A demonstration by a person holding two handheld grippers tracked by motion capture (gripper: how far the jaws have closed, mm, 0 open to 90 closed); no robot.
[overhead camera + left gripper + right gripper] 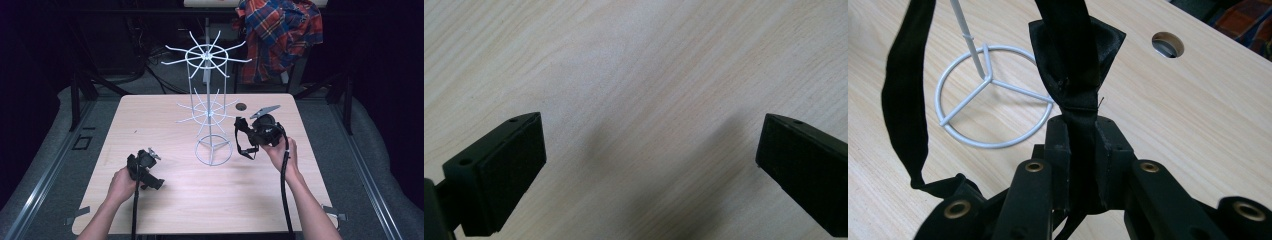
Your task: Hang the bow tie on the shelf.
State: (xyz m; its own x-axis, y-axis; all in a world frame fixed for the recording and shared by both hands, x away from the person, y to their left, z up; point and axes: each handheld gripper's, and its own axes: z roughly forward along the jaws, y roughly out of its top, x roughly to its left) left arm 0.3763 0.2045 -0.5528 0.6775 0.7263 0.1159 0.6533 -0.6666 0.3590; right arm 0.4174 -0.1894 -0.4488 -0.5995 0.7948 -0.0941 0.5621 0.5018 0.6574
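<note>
A white wire rack (208, 75) with two tiers of spokes stands mid-table on a ring base (979, 141). To its right, my right gripper (246, 132) is shut on a black bow tie (1075, 55). The knot pokes out past the jaws, and the tie's strap (242, 146) hangs down in a loop beside the base. In the right gripper view my gripper (1080, 131) points at the table just right of the ring. My left gripper (148, 174) rests low at the near left. Its jaws (649, 145) stand wide open over bare wood with nothing between them.
The wooden table (165, 120) has a round cable hole (241, 106) behind the right gripper. A plaid shirt (280, 30) hangs beyond the far edge. Dark floor, stand legs and cables surround the table.
</note>
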